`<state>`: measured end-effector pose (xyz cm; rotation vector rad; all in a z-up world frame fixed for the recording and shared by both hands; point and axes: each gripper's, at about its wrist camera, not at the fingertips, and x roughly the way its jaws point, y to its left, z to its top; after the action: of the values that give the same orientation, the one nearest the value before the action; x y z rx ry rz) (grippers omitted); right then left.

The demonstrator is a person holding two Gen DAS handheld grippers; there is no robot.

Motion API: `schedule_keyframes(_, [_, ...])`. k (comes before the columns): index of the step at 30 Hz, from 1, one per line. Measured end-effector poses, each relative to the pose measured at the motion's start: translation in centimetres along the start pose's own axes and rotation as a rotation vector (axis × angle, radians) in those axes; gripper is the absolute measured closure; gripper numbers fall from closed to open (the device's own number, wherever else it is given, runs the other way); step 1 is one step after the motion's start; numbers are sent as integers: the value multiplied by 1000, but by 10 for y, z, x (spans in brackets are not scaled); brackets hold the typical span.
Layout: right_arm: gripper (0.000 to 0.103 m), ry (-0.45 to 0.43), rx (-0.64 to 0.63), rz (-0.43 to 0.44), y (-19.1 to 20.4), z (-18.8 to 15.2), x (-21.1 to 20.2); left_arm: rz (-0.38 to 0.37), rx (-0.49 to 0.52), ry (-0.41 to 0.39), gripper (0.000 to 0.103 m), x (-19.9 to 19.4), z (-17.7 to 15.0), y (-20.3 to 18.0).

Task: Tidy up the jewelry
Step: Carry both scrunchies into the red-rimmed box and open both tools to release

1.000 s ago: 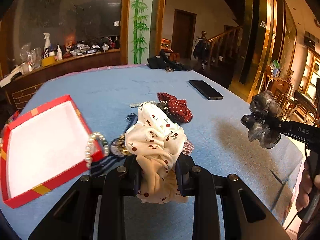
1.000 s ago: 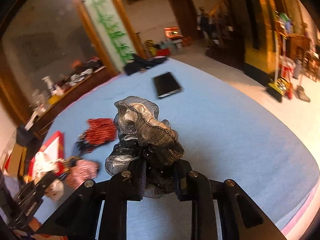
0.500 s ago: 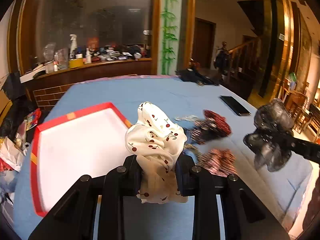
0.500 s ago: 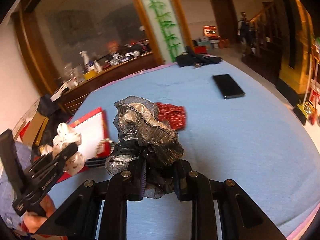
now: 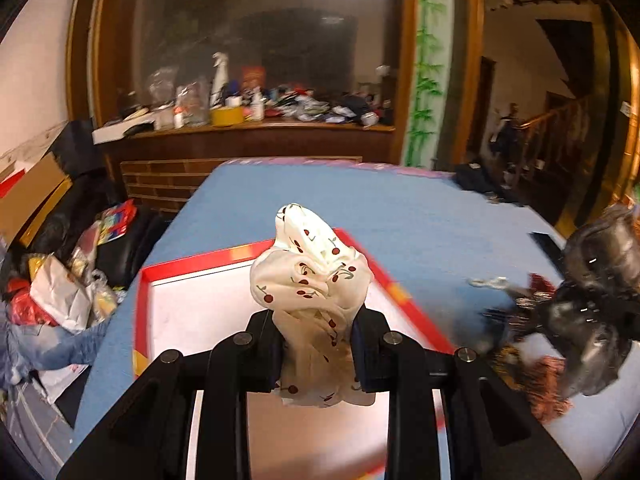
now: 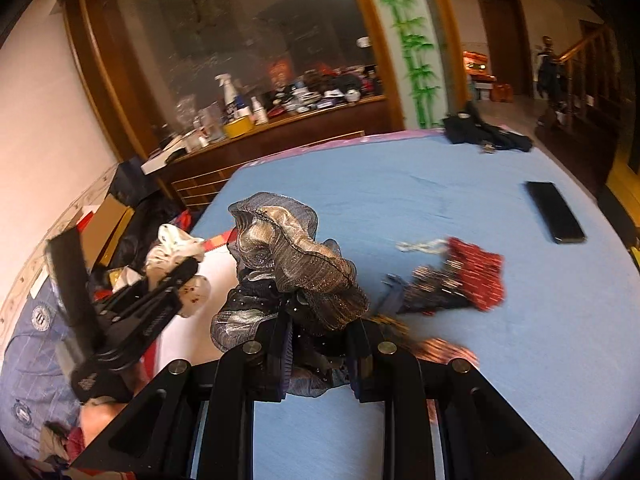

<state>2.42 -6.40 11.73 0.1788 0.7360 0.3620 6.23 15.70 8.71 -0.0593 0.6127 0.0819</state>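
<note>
My left gripper (image 5: 318, 344) is shut on a white cherry-print scrunchie (image 5: 310, 280) and holds it above the red-rimmed white box (image 5: 200, 308). My right gripper (image 6: 318, 348) is shut on a grey metallic scrunchie (image 6: 292, 264) above the blue table. The right gripper with its grey scrunchie (image 5: 592, 312) shows at the right of the left wrist view. The left gripper with the white scrunchie (image 6: 176, 252) shows at the left of the right wrist view, over the box. A red scrunchie (image 6: 476, 272) and a tangle of jewelry (image 6: 432, 288) lie on the table.
A black phone (image 6: 556, 212) lies at the far right of the blue table (image 6: 400, 176). Dark cloth (image 6: 484, 132) sits at the far edge. A cluttered wooden counter (image 5: 248, 120) stands behind. Bags and boxes (image 5: 64, 272) lie on the floor to the left.
Both grippers have swung left with their scrunchies. The left gripper now sits over the red box, and the jewelry pile has shifted to the right of both views.
</note>
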Motion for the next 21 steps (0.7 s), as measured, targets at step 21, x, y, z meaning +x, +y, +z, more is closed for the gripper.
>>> schedule_keyframes(21, [78,191,-19,79,88,46,190,129,-160,204,77,82,6,89])
